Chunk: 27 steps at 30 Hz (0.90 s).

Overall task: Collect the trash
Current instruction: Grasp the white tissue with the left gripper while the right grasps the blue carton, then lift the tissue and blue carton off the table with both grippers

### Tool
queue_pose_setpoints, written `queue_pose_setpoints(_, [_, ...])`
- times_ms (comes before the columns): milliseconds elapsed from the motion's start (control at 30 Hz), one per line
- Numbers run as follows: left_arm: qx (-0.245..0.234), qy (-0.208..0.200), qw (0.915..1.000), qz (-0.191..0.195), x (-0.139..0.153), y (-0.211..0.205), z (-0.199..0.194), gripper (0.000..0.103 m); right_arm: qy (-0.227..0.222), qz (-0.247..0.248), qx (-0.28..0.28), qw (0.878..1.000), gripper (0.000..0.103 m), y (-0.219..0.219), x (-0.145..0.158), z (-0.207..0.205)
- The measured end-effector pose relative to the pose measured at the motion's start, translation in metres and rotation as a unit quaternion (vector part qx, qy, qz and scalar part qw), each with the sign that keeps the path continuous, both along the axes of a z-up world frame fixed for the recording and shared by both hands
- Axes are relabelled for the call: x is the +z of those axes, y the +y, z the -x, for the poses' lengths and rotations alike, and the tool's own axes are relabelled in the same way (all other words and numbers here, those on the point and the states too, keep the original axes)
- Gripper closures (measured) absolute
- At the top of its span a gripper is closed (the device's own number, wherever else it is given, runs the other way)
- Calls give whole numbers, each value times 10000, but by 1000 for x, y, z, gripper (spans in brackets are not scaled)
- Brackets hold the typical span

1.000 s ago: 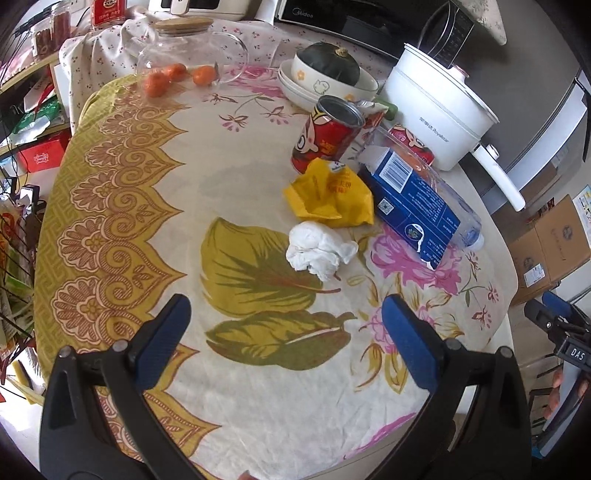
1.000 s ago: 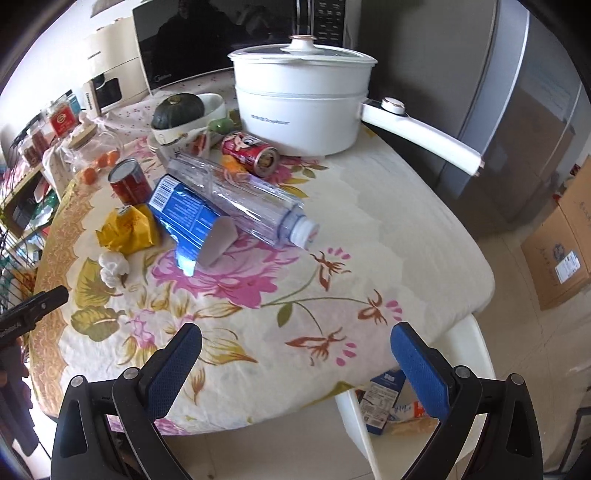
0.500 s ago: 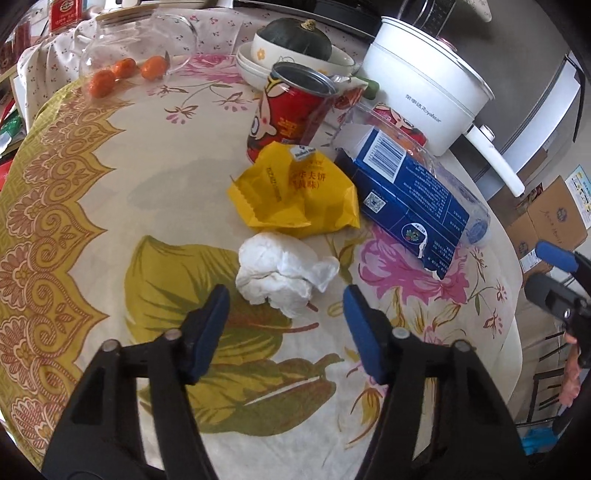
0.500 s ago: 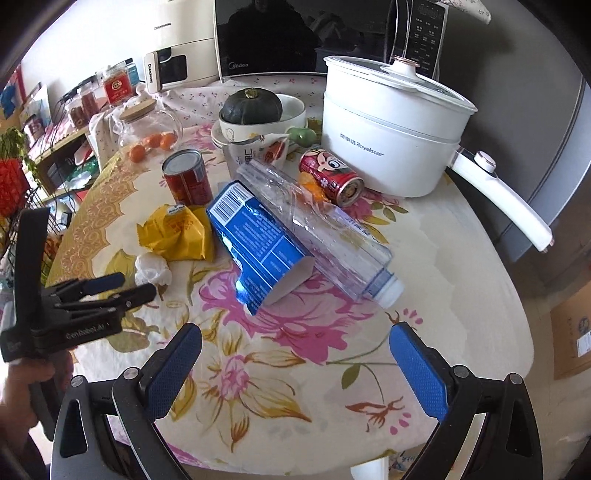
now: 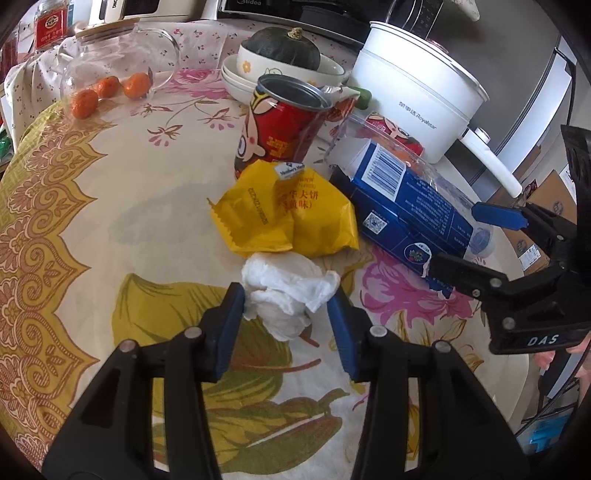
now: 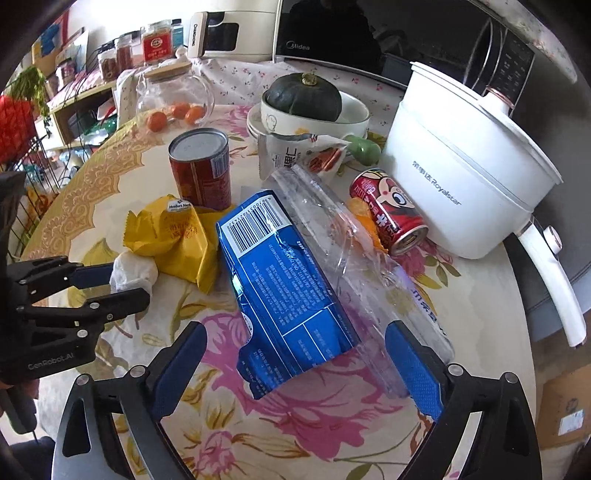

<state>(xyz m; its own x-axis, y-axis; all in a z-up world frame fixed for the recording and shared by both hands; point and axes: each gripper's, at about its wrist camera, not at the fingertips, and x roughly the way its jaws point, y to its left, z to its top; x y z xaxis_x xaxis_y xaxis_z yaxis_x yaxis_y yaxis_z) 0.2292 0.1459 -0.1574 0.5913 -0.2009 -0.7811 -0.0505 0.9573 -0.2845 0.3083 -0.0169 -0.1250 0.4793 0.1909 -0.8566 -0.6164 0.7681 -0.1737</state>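
Observation:
A crumpled white tissue [image 5: 284,295] lies on the floral tablecloth between the fingers of my left gripper [image 5: 286,321], whose jaws stand around it, closing but with a gap on the right. Behind it lie a yellow wrapper [image 5: 284,214], an upright red can [image 5: 280,129], a blue carton [image 5: 402,210] and a clear plastic bottle [image 6: 354,258]. My right gripper [image 6: 295,373] is open wide around the near ends of the blue carton [image 6: 284,291] and the bottle. The tissue [image 6: 131,273] and left gripper [image 6: 107,284] show in the right wrist view. A second red can [image 6: 388,214] lies on its side.
A white electric pot [image 6: 461,177] with a long handle stands at the right. A bowl with a green squash [image 6: 306,99], a snack packet [image 6: 295,155], a glass jar with oranges [image 6: 173,99] and a microwave [image 6: 351,33] are at the back. The table edge is near at right.
My left gripper moved forward onto the tissue and narrowed around it. My right gripper moved forward to the carton and bottle, staying open.

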Motion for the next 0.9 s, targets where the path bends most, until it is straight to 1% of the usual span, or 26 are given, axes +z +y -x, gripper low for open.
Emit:
queue_pose_setpoints(100, [40, -74, 9999, 65, 0, 4, -3, 56, 38, 122, 0, 9999, 12, 7, -11, -4])
queue_pose_setpoints(133, [62, -119, 9998, 113, 0, 5, -3, 56, 31, 187, -15, 9998, 16, 9, -14, -5])
queue_pose_setpoints(200, [97, -149, 9997, 184, -3, 9, -2, 56, -155, 366, -65, 9992, 18, 14, -19, -3])
queue_pose_setpoints(233, [122, -140, 9996, 210, -4, 11, -2, 59, -215, 431, -77, 9988, 27, 15, -21, -2])
queue_pose_setpoints(267, [139, -125, 9995, 263, -5, 13, -2, 64, -192, 441, -70, 9988, 30, 16, -22, -1])
queue_pose_setpoints(300, [128, -101, 9994, 310, -5, 14, -1, 74, -204, 420, -77, 9989, 32, 16, -21, 1])
queue_pose_setpoints(367, [86, -81, 9993, 345, -4, 15, 1, 75, -148, 376, -65, 9992, 38, 14, -19, 5])
queue_pose_setpoints(433, [-28, -80, 9996, 284, -1, 12, 5, 76, -75, 328, -114, 9994, 39, 9, -16, 11])
queue_pose_setpoints(533, [-238, -92, 9996, 112, 6, 5, 14, 77, 78, 112, -233, 9996, 41, -3, -5, 20])
queue_pose_setpoints(667, [-541, -75, 9984, -125, 17, -3, 30, 77, 275, -230, -380, 9986, 41, -23, 16, 36])
queue_pose_setpoints(767, [-689, -57, 9972, -279, 24, -7, 44, 77, 293, -353, -466, 9979, 41, -35, 32, 51])
queue_pose_setpoints(900, [-717, -14, 9968, -355, 31, -4, 59, 77, 270, -407, -551, 9973, 41, -50, 47, 70])
